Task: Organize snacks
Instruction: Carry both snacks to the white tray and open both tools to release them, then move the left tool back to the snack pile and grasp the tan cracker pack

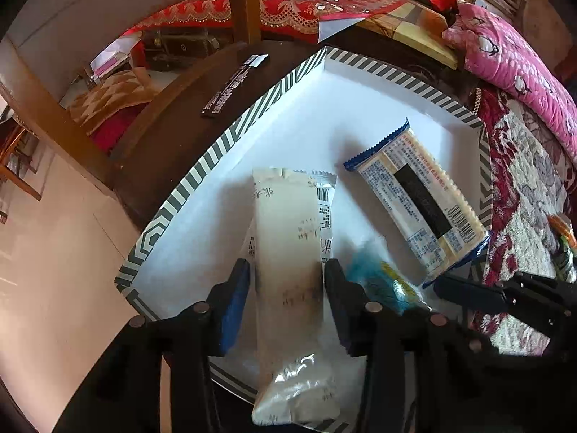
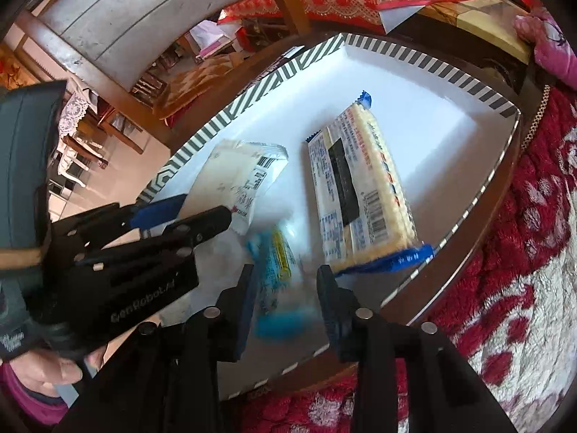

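Snack packets lie inside a shallow white tray point(image 1: 230, 137) with a grey-and-white striped rim, set on a dark round table point(image 1: 173, 133). From the left wrist view, a long cream packet point(image 1: 288, 238) lies lengthwise at 6 o'clock in the tray, running between the left gripper's point(image 1: 286, 270) two fingers; the pads stand just beside its edges, loosened, not squeezing it. At 3 o'clock lies a cracker pack with blue ends point(image 1: 418, 202), label up. From the right wrist view, a small blue-and-yellow packet point(image 2: 277, 267), blurred, sits between the right gripper's point(image 2: 285, 278) parted fingers, with a gap on each side, not gripped. A slim black bar point(image 1: 234, 84) lies on the table at 11 o'clock, outside the tray.
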A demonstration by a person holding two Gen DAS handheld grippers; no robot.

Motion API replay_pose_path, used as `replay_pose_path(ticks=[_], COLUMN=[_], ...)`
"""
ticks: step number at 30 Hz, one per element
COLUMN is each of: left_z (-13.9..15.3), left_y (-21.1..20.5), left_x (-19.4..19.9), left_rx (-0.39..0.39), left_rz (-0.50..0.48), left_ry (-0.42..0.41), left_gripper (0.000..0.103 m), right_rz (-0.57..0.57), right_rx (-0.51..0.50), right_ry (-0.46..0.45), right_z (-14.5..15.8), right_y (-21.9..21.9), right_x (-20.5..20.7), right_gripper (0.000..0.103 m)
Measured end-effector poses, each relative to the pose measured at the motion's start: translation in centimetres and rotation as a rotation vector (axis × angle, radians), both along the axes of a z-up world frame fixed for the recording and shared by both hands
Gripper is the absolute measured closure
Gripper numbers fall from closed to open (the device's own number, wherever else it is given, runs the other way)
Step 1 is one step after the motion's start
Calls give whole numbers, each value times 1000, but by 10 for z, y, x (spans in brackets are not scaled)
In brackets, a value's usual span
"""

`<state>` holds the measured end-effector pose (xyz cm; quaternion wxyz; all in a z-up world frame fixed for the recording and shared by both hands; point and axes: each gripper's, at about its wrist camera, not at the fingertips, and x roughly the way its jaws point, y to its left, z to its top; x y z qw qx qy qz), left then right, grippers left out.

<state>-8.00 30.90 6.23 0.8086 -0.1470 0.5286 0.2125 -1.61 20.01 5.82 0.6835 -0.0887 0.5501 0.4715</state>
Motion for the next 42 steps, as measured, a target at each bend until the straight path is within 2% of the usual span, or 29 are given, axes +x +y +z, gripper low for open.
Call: replay_pose_path(ticks=[5, 9, 17, 21, 26, 31, 36, 38, 42], left_z=[19, 35, 47, 42, 35, 32, 35, 37, 32], left_y=[-10, -30, -90, -128, -176, -223, -271, -293, -330], left_x=[-4, 0, 23, 40, 60, 88, 127, 149, 190], left_rx=[37, 40, 23, -17, -29, -81, -129, -152, -201], left_rz=[-2, -43, -175, -250, -345, -458, -645, -738, -874], left_ry=[-41, -78, -114, -109, -98, -94, -111, -120, -105], left_gripper=[39, 33, 30, 30, 30, 30, 27, 22, 18], right_rz=[-26, -85, -230, -309, -425, -525, -599, -618, -655], right_rx=[33, 67, 20, -16, -47, -62, -72, -75, -70], right_ry=[-49, -32, -40, -41, -25, -22, -11, -2, 43], right_z=[20, 30, 24, 15, 7, 5, 1, -3, -16], right_y=[-24, -58, -139, -184, -243, -298, -339, -353, -374], right_x=[-8, -4, 7, 10, 20, 25, 26, 23, 20], right_gripper=[60, 55, 51, 51, 51, 50, 48, 47, 47])
